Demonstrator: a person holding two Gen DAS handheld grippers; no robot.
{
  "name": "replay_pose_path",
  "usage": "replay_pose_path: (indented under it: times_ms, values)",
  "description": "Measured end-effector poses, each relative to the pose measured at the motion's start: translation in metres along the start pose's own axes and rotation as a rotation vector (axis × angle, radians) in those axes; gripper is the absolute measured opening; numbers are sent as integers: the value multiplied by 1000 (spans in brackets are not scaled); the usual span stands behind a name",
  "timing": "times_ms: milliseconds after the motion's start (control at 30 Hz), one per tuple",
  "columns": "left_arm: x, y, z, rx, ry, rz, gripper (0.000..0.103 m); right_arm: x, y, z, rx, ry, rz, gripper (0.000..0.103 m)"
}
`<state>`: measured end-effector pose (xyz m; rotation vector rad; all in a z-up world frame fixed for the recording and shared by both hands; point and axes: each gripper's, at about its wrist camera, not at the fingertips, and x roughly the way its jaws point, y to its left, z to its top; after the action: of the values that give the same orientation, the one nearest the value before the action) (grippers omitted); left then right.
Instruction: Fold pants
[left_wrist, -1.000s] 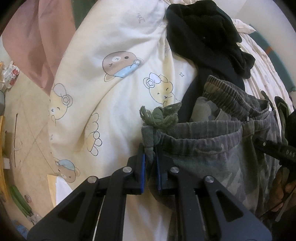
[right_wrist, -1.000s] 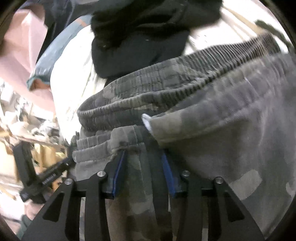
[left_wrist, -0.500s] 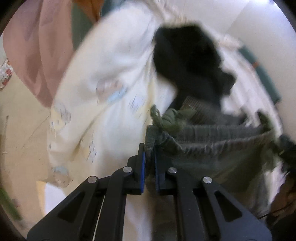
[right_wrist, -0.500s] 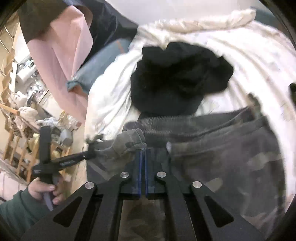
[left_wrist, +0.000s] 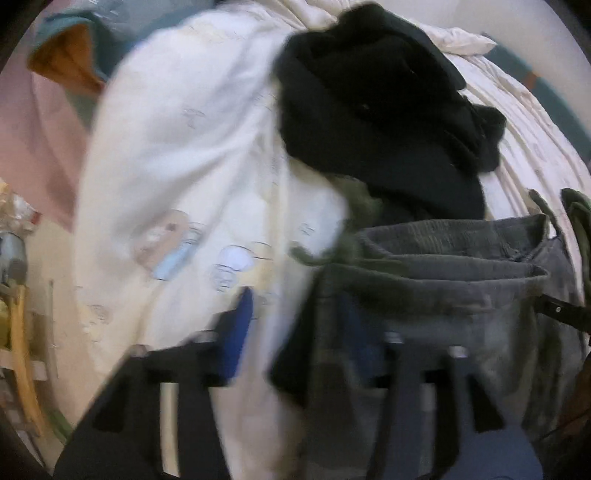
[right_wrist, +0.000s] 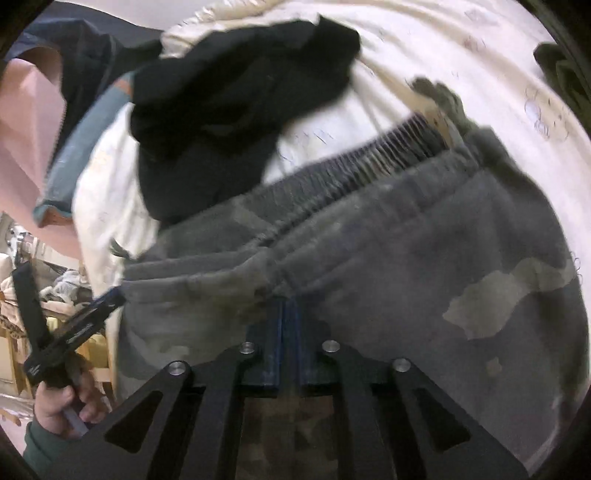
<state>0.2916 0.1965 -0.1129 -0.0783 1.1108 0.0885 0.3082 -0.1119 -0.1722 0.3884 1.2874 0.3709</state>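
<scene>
The camouflage pants lie waistband up on the cream bedcover. My left gripper is at the waistband's left corner and its jaws are opening. The blue left pad stands clear of the cloth, and the pants' edge hangs between the fingers, covering the right one. The picture is blurred. In the right wrist view the pants fill the frame. My right gripper has its pads almost together, with a fold of waistband bunched at their tips; its jaws are starting to open.
A black garment lies heaped just beyond the waistband, also visible as the black garment. Pink cloth hangs at the left. Wooden furniture stands beside the bed. A hand holds the left gripper's handle.
My left gripper's pads were pinched on the waistband corner and now stand wide apart. My right gripper's pads went from apart to closed on the waistband. Both views have shifted over the bed.
</scene>
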Motion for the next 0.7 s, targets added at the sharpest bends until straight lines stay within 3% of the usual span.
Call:
replay_pose_path:
  times_ms: [67,133,167,233,300,400,433,567,633,700]
  values:
    - [-8,6,-3,8,-29,42,55,-4,-4,2,-12,2,5,18]
    - [-18,19,-8,-43,-38,112,54,-22,-2,1,-59,-56,-23,21]
    - [-22,27,-11,-65,-37,109,53,-31,-2,0,-70,-86,-28,21]
    - [-38,36,-13,-108,-62,8,53,-44,0,-3,-81,-106,0,22]
    - [-55,25,-16,-69,-112,-126,54,-43,4,-7,-98,-69,44,22]
    - [-49,-8,-19,29,-49,-250,54,-26,16,-7,-153,-22,67,22]
    - [-44,-18,-21,51,-27,-258,54,-21,18,-7,-155,-17,78,22]
    - [4,-33,-24,100,93,-18,59,15,21,8,-102,33,57,21]
    - [18,-23,-26,84,102,6,74,37,24,12,-115,59,26,20]
    - [20,-20,-26,117,93,39,78,49,29,12,-152,68,-10,19]
